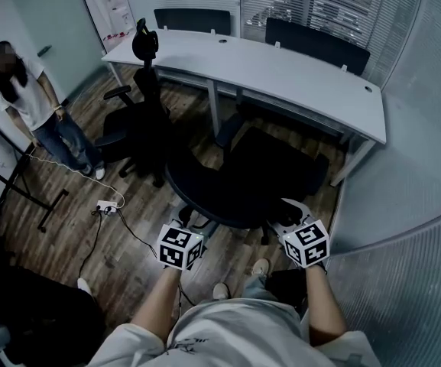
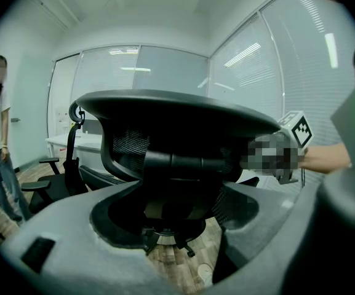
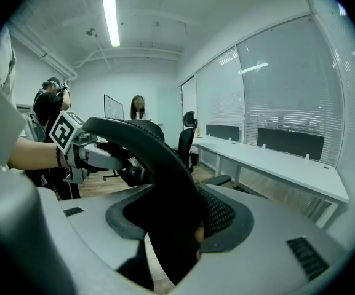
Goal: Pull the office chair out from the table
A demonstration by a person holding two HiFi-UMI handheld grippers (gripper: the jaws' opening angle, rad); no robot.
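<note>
Evidently the office chair is pinched at its backrest rim by the left gripper, seven o'clock, and the right gripper, five o'clock; withdrawal from the table is judged nearly done.

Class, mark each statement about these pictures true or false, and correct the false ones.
1. The office chair's backrest rim sits between the jaws of the right tongs. True.
2. Someone sits in that chair. False: nobody sits in it; a person stands at the left.
3. A second chair has a headrest. True.
4. The floor is carpeted. False: it is wood planks.
5. The left tongs point at the same chair. True.
</note>
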